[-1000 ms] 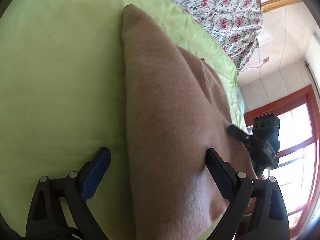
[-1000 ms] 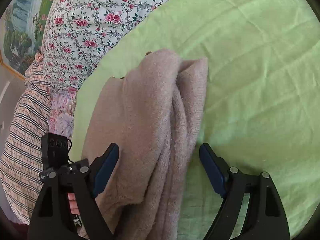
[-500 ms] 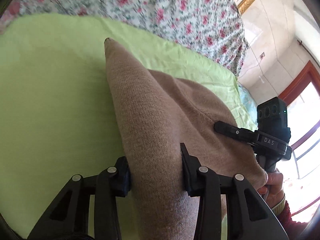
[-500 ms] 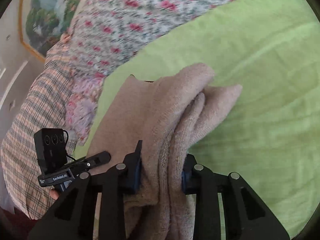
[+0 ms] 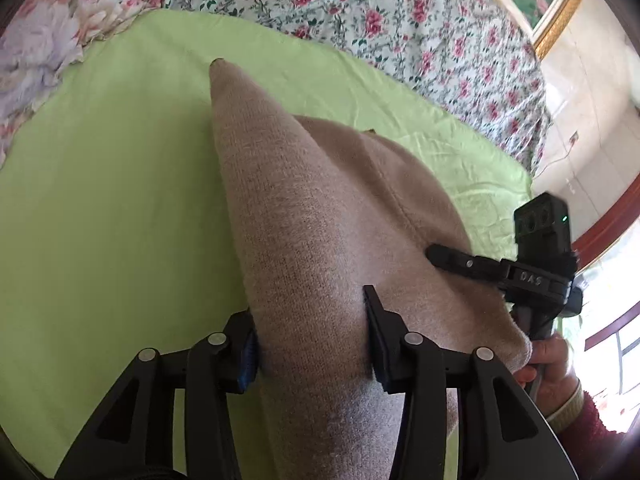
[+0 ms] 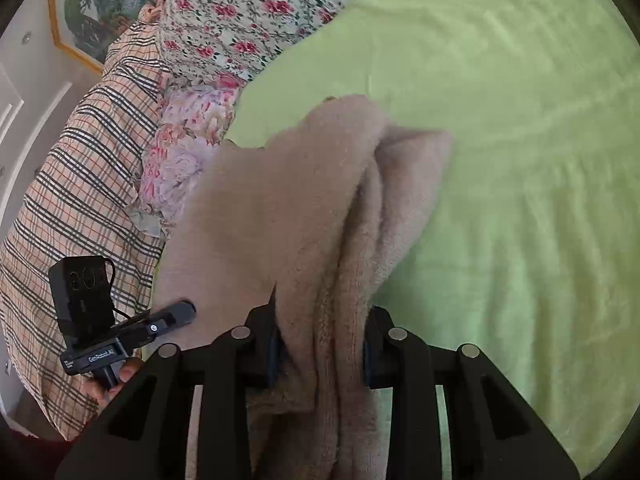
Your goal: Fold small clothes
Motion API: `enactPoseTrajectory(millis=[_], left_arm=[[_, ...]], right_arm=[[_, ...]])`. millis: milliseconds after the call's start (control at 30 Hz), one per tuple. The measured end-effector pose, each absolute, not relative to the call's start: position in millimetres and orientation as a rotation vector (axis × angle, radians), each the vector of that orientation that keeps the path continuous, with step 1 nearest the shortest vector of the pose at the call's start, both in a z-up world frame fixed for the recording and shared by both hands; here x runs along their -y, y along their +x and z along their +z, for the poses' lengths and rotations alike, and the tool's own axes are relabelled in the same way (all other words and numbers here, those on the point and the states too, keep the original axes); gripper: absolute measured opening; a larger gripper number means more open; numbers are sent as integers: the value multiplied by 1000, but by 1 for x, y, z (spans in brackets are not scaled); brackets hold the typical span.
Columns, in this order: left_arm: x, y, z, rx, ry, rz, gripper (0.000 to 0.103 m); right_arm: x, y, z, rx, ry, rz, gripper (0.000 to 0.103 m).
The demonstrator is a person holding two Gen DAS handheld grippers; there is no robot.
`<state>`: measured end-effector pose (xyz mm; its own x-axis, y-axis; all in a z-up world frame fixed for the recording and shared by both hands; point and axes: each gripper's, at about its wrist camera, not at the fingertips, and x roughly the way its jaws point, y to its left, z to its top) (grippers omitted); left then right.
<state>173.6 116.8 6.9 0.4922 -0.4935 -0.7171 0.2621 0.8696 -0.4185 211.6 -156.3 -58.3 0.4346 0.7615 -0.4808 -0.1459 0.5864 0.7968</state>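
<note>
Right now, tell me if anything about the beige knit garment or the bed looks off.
Nothing looks damaged or spilled. The beige knit garment is bunched rather than flat: the left gripper, jaws opening, has fabric between them, and the right gripper clamps several thick layers above the green sheet.

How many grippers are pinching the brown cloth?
2. The left gripper pinches one end of the brown cloth; the right gripper pinches the other end.

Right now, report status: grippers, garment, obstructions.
Left gripper easing open, pads still pinching the tan sweater. Right gripper clamped on its bunched edge. Sweater partly raised off green sheet. Nothing in the way.
</note>
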Motion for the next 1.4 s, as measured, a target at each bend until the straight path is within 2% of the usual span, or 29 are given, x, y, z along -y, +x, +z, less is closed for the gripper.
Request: enactPoseTrajectory(millis=[167,233,333,433,700,900,933,967,1000,1033,1067,1100,1133,1167,1233,1333,1400], left_arm=[[-110,159,11,-926,-217,-432,53],[-109,151,12,-923,-205,-421,57],[-116,134,15,-916,-209,-422,61],[-126,106,20,-894,-175,-383,70],[-142,28,10,-886,-65,-346,71],[-127,24,-4,-888,-19,-320,71],[-125,27,-4,-880,-16,-304,70],[-123,32,-4,-879,-13,-293,69],[-121,35,-6,-873,-7,-278,68],[-119,38,-7,-867,1,-263,61],[-116,41,-10,-868,13,-240,55],[-115,45,-11,-876,24,-224,38],[-115,47,-12,-882,23,-213,31],[-117,48,-11,-878,9,-195,28],[-121,47,-8,-857,-6,-173,19],[-119,44,-9,-857,-27,-163,10],[-117,47,-14,-884,-43,-147,9]], right_arm=[[154,210,-52,-982,693,586,38],[153,210,-49,-992,674,559,48],[159,204,-41,-1000,673,516,52],[171,185,-24,-964,645,458,52],[176,109,5,-871,684,536,52],[138,100,-4,-940,570,566,51],[135,102,-9,-960,569,558,45],[133,105,-13,-973,577,559,39],[132,109,-16,-978,596,568,20],[134,112,-16,-975,628,584,9],[138,114,-10,-948,660,596,9],[145,112,0,-899,690,612,8],[154,110,12,-840,724,636,8],[165,106,26,-765,751,657,8],[172,103,35,-748,687,630,7],[162,106,11,-869,506,509,7],[156,108,-18,-952,450,455,6]])
